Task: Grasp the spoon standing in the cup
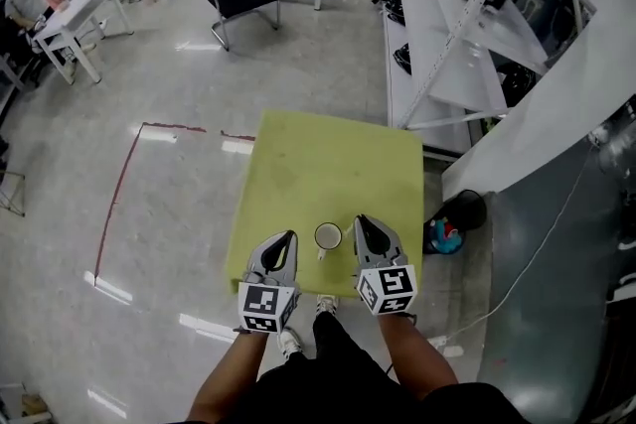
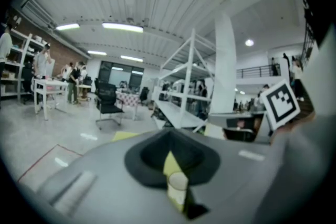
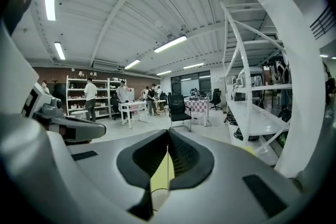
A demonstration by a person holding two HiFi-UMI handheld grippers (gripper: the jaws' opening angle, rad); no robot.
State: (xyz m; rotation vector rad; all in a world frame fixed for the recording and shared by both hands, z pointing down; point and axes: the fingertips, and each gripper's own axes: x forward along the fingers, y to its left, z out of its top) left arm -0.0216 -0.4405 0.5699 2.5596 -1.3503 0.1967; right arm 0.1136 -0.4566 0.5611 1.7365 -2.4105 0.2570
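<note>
Progress: grasp not started. Cup (image 1: 328, 235) stands on the green worktop (image 1: 318, 164), lower centre of the head view, near the worktop's bottom edge. Spoon (image 1: 322, 253) is in the cup; a pale handle leans out over the rim toward the bottom of the frame. It is too small to read more.

Left gripper (image 1: 288, 236) sits just left of the cup and right gripper (image 1: 361, 221) just right of it. Both are near the cup and neither touches it.

Right gripper view: jaws are together at the tips and grip nothing, with only a sliver of worktop in the slit below them.

Left gripper view is blurred, but its jaws also look closed at the tips and empty. A pale round shape in the slit is probably the cup, lying beyond the jaws and not between them.

My judgement of what is left: the whole job. One gripper has to open, move onto the handle and close.

Writing: none legible. The cubes (image 1: 264, 306) carry black-and-white square markers, patterns only. I see no brand on the cup.
</note>
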